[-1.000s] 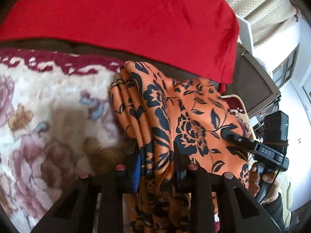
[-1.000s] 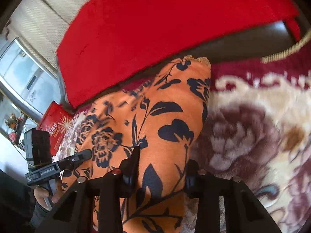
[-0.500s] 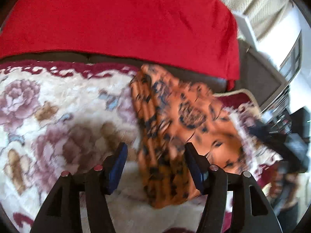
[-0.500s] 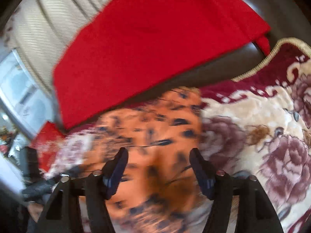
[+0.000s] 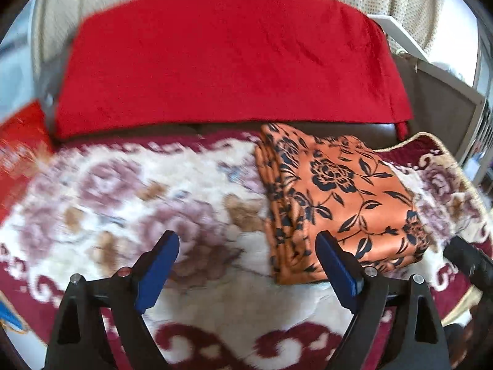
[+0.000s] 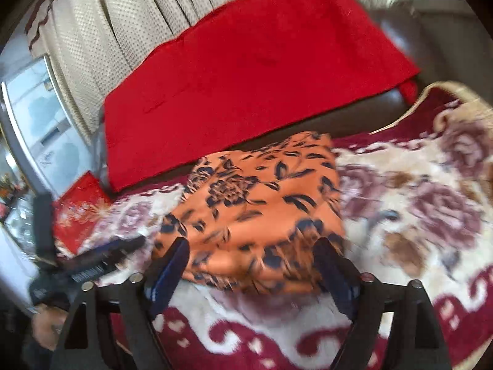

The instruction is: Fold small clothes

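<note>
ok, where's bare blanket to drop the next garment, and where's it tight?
Free: the floral blanket from the folded orange garment across to the red packet, and the near strip in front of the garment. Tight: the far edge by the red cloth, and the narrow strip beyond the garment.

Two wrist fisheye views, each looking forward and downward along its own gripper fingers at one blanket-covered seat.

The left wrist view is taken from behind the left gripper, whose dark fingers fill the lower edge; the folded orange floral cloth is seen near, right of centre, on the flowered blanket. The right wrist view is taken from behind the right gripper, with the same cloth centred just beyond its fingers. Shared by both views are the cloth, the blanket, the red cover behind it and the curtain.
</note>
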Tool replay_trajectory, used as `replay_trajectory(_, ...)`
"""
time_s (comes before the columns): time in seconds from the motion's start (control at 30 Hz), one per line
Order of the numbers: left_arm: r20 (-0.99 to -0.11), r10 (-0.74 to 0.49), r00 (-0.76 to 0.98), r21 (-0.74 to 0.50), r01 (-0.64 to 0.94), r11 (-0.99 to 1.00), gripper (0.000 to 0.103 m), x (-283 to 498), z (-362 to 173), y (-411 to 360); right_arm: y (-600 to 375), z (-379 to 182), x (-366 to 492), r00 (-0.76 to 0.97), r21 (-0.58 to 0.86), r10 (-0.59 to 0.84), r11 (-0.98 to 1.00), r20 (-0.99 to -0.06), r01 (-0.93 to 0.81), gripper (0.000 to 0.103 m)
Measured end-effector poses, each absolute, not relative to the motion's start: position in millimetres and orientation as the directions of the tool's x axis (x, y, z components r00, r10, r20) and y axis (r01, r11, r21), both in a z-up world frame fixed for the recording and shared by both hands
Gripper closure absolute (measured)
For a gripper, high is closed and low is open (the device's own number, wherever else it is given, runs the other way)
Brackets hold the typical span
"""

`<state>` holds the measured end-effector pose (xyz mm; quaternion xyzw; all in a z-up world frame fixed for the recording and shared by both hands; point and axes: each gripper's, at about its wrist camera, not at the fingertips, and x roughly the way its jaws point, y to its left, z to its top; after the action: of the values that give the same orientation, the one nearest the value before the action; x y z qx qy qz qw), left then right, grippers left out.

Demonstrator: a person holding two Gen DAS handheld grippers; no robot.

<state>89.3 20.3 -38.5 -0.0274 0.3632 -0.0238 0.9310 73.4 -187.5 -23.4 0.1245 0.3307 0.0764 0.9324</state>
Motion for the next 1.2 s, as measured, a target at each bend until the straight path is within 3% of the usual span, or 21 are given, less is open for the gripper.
replay_trajectory(0.2,-0.682,0.012,0.732,-0.013,-0.028,1.000,0.012,68.5,-33.0,28.4,-175.1,-46.3,29.3,0.756,0.205,0.138,0.979,-0.640,-0.005,0.011)
replay_trajectory(0.27,-0.682,0.031,0.731,0.002,-0.040,0.999,0.012,63.2,-30.6,28.9,-169.7,-46.3,24.6,0.759,0.171,0.105,0.985,-0.643,0.008,0.000)
replay_trajectory(0.47,-0.679,0.036,0.733,-0.009,-0.058,0.998,0.012,55.0,-27.3,28.2,-160.0,-30.3,17.1,0.797,0.075,0.031,0.997,-0.604,0.019,0.000)
replay_trajectory(0.77,-0.686,0.054,0.726,0.029,-0.046,0.998,0.012,51.4,-26.0,20.4,-158.5,-29.4,10.2,0.803,0.045,-0.007,0.998,-0.596,0.041,0.000)
replay_trajectory(1.1,-0.684,-0.017,0.729,-0.025,0.000,1.000,0.012,51.1,-20.2,13.5,-154.4,-22.0,19.3,0.796,-0.045,-0.075,0.997,-0.601,0.060,0.000)
replay_trajectory(1.2,-0.684,-0.035,0.729,-0.035,0.015,0.999,0.006,50.9,-17.0,8.9,-159.2,-16.4,24.6,0.790,-0.043,-0.092,0.996,-0.606,0.083,0.000)
